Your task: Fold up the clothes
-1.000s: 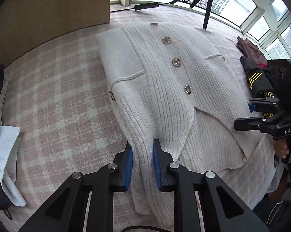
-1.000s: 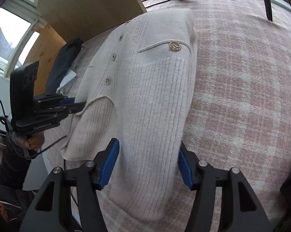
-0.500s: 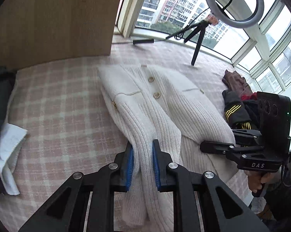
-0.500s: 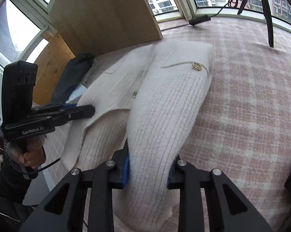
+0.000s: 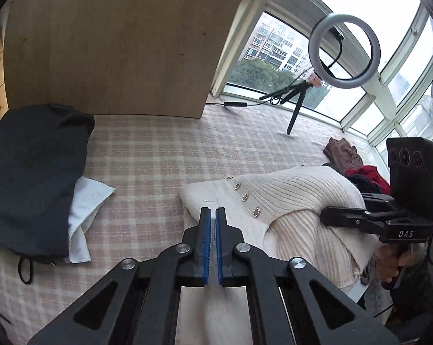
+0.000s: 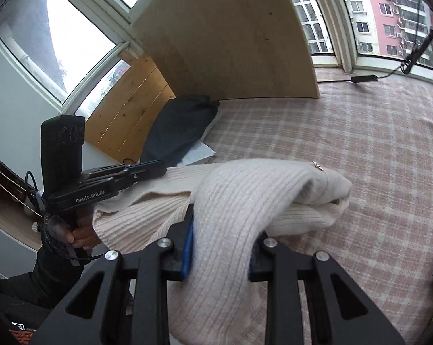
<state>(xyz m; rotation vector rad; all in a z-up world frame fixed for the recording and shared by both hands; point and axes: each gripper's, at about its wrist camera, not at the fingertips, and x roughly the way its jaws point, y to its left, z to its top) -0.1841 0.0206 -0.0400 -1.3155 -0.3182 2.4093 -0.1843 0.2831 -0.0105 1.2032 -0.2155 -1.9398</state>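
Pink plaid bed (image 5: 164, 155) carries a cream cardigan (image 5: 296, 189). Left claw (image 5: 213, 215) is pinched on its fabric. Right claw (image 6: 220, 247) clamps a thick fold.

Cream ribbed knit cardigan (image 5: 296, 189), chunky, with a row of round gold-rimmed buttons (image 5: 245, 197) down the front. Its lower part is lifted and doubled back over the rest, so it sits in a rounded hump instead of flat. The far end rests bunched on the pink plaid bed (image 5: 164, 155); the near end hangs off the bed edge.
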